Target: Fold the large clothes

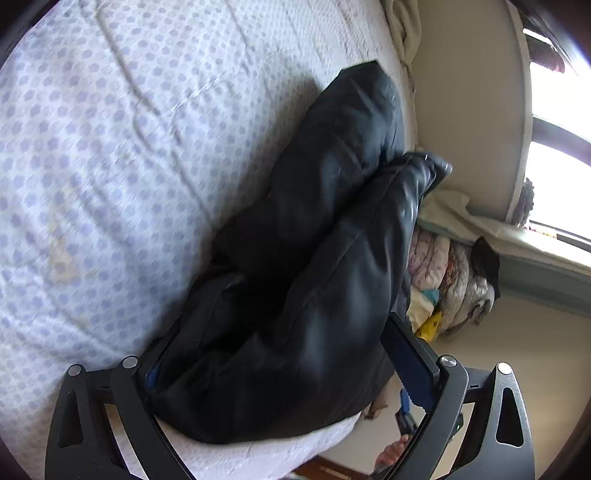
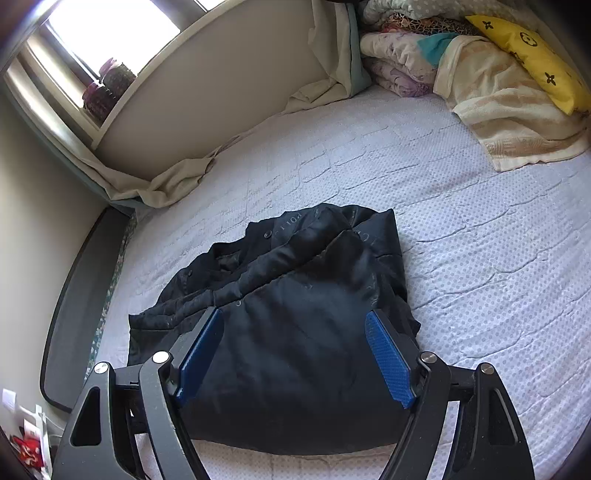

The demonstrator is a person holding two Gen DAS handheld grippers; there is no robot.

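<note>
While both grippers sit over the black jacket [image 2: 295, 325], neither is clamped on it. Jacket lies bunched/partly folded on the dotted white mattress [image 2: 480, 258], near edge of the bed, roughly centre-left in the right wrist view, collar and buttons toward the far-left side.

Right gripper [image 2: 295, 354]: jaws spread, blue pads [image 2: 388, 358] standing either side of the near part of the jacket w/ fabric visible between them, pads not pressing in. Released.

Left gripper [image 1: 280, 373]: view rolled sideways, jaws wide apart. Jacket bulk fills the gap btw the fingers; right-hand blue pad [image 1: 410, 365] sits just beside the fabric edge, left-hand pad mostly hidden behind the cloth. Fabric not pinched, so released too. Frame is motion-blurred, contact at the hidden pad can't be confirmed.

Surroundings: stack of folded quilts [image 2: 399, 62] plus a yellow pillow [image 2: 532, 62] at far right of the bed, beige towel [image 2: 509, 118] below them. Crumpled cream sheet [image 2: 177, 181] along the far-left wall. Window [image 2: 110, 26] w/ potted plants [image 2: 110, 85] on the sill, far left.
</note>
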